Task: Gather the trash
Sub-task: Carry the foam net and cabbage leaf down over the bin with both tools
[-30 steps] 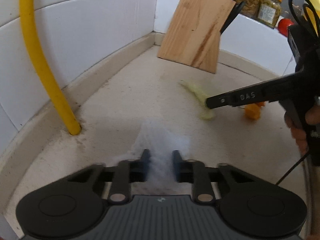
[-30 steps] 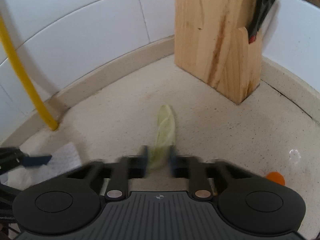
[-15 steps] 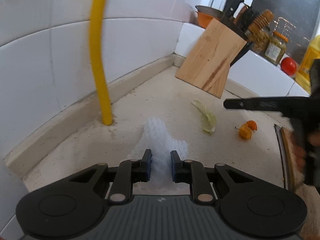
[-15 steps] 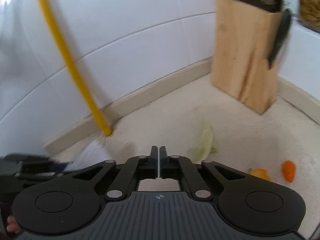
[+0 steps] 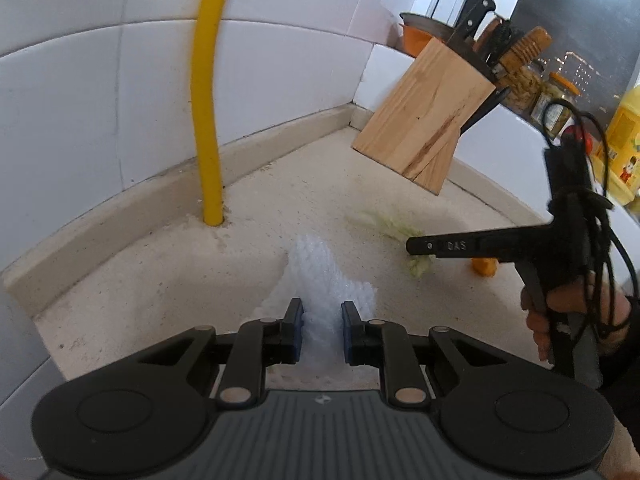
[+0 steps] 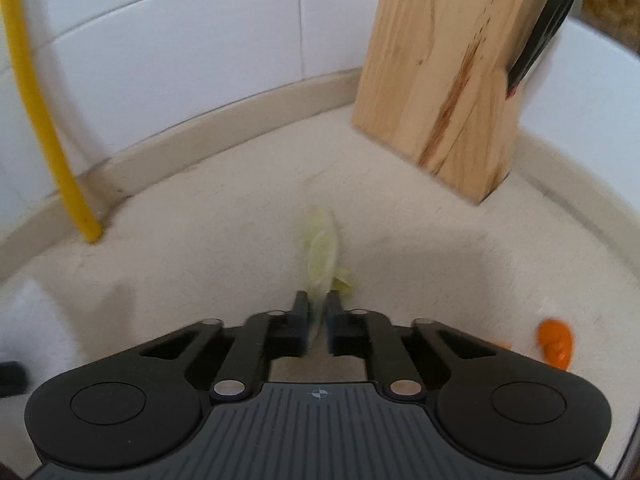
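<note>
Collecting is getting underway, with the left gripper (image 5: pixel 322 330) clamping the white foam scrap (image 5: pixel 320 276), the right gripper (image 6: pixel 318 326) pinching the pale leaf (image 6: pixel 322 250) on the counter (image 6: pixel 420 248), and orange peel (image 6: pixel 554 342) lying uncollected nearby.
</note>
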`<state>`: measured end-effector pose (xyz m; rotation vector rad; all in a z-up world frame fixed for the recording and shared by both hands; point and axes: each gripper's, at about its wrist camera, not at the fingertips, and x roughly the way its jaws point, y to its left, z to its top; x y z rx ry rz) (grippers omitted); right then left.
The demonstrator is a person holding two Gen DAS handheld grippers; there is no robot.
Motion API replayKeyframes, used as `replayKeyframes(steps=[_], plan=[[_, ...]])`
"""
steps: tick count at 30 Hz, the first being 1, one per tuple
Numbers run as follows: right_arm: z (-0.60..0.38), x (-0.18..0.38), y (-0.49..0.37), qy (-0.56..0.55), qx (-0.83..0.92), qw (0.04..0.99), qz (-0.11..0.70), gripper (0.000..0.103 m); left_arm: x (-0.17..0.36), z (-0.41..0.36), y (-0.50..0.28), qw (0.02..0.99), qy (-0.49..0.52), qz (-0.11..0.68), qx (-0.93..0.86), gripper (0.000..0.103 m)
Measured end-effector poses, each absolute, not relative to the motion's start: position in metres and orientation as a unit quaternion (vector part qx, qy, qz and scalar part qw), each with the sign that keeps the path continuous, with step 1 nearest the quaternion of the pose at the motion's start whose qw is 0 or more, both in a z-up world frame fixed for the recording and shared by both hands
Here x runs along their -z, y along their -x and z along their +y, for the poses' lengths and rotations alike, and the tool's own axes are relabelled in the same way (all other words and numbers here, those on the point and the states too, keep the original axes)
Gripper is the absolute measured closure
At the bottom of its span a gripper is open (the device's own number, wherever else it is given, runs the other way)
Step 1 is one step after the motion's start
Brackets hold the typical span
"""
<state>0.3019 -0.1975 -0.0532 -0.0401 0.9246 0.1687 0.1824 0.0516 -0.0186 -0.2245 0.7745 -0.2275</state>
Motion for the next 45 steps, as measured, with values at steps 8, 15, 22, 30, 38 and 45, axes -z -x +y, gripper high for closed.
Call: replayKeyframes(steps=[8, 15, 22, 30, 38, 45], plan=[[-0.177, 0.01, -0.245, -0.023, -0.174, 0.888, 0.425, 0.097, -0.01, 0.101, -0.125, 0.927, 0.131, 0.344, 0.07, 0.089], [-0.104, -0.007, -0.187, -0.035, -0.311, 0.851, 0.422, 0.097, -0.015, 0.154, -0.055, 0.929, 0.141, 0.342, -0.01, 0.089], [-0.027, 0.016, -0.157, -0.012, -0.382, 0.806, 0.452, 0.097, 0.003, 0.18, -0.014, 0.92, 0.139, 0.361, -0.07, 0.088], [0.028, 0.053, -0.139, 0.022, -0.398, 0.778, 0.486, 0.096, 0.037, 0.202, -0.004, 0.902, 0.13, 0.396, -0.113, 0.088], [0.063, 0.096, -0.149, 0.033, -0.372, 0.768, 0.521, 0.096, 0.079, 0.22, -0.019, 0.875, 0.147, 0.445, -0.125, 0.087], [0.084, 0.137, -0.157, 0.039, -0.357, 0.751, 0.554, 0.08, 0.11, 0.227, -0.032, 0.852, 0.144, 0.485, -0.133, 0.078]])
